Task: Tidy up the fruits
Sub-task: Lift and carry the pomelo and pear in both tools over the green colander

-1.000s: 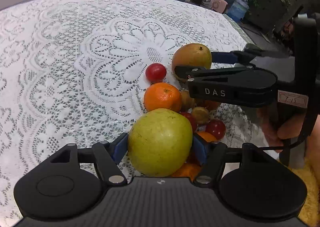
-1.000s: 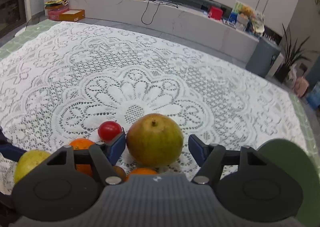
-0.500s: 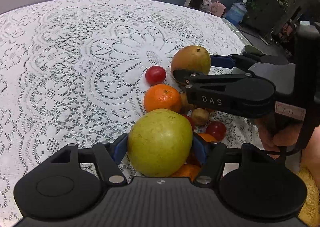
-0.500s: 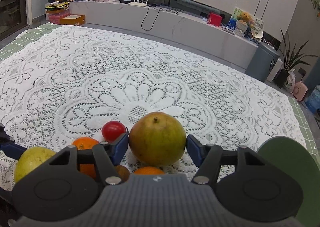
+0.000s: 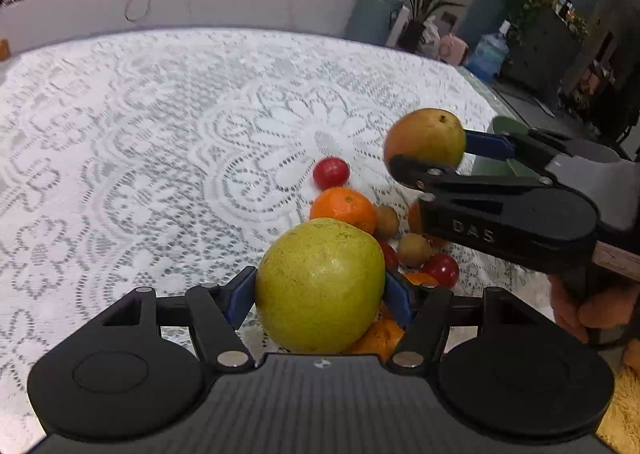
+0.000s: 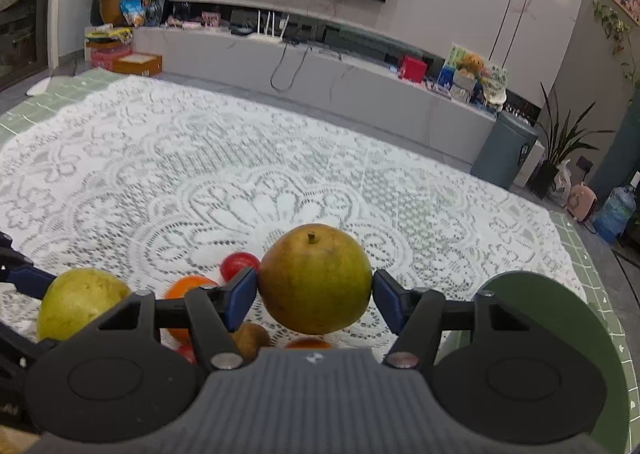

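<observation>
My left gripper (image 5: 320, 294) is shut on a yellow-green pear (image 5: 320, 286) and holds it above the fruit pile. My right gripper (image 6: 314, 294) is shut on a reddish-green pear (image 6: 316, 278), lifted above the lace tablecloth; that pear also shows in the left wrist view (image 5: 425, 139). On the cloth below lie an orange (image 5: 343, 209), a red cherry tomato (image 5: 331, 172), two brown kiwis (image 5: 414, 250), another tomato (image 5: 441, 270) and more oranges partly hidden under the green pear.
A green plate (image 6: 560, 314) sits at the table's right edge, beside the right gripper. The white lace tablecloth (image 6: 200, 157) covers the round table. A TV bench, bin and plants stand beyond the far edge.
Both grippers have lifted their pears higher off the table. The right gripper closed snugly on its pear and raised it clear of the cloth.
</observation>
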A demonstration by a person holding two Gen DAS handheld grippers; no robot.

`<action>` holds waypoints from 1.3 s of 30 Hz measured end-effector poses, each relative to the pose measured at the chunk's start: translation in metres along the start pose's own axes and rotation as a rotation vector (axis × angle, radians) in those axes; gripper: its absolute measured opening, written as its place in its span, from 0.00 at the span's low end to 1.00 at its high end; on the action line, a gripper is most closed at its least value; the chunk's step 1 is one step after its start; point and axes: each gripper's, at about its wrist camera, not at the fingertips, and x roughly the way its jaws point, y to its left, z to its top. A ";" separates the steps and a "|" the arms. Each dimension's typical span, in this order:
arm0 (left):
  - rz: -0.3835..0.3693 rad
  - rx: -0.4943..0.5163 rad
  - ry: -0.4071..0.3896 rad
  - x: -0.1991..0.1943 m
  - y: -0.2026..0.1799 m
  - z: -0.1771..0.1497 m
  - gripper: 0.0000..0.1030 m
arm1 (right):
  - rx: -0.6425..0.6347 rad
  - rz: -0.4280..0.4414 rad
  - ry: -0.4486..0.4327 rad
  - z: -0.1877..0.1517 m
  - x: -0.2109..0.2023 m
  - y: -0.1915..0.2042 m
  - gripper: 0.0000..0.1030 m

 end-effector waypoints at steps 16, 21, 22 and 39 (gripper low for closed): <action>0.078 -0.051 -0.138 -0.051 -0.035 -0.001 0.74 | 0.092 -0.077 -0.169 -0.010 -0.100 -0.032 0.59; 0.051 -0.016 -0.145 -0.054 -0.062 0.005 0.74 | 0.197 -0.138 -0.135 -0.019 -0.120 -0.060 0.59; 0.040 -0.009 -0.142 -0.054 -0.069 0.008 0.74 | 0.207 -0.149 -0.128 -0.019 -0.123 -0.065 0.59; -0.048 0.220 0.021 0.002 -0.171 0.070 0.74 | 0.228 -0.097 0.178 -0.045 -0.090 -0.154 0.60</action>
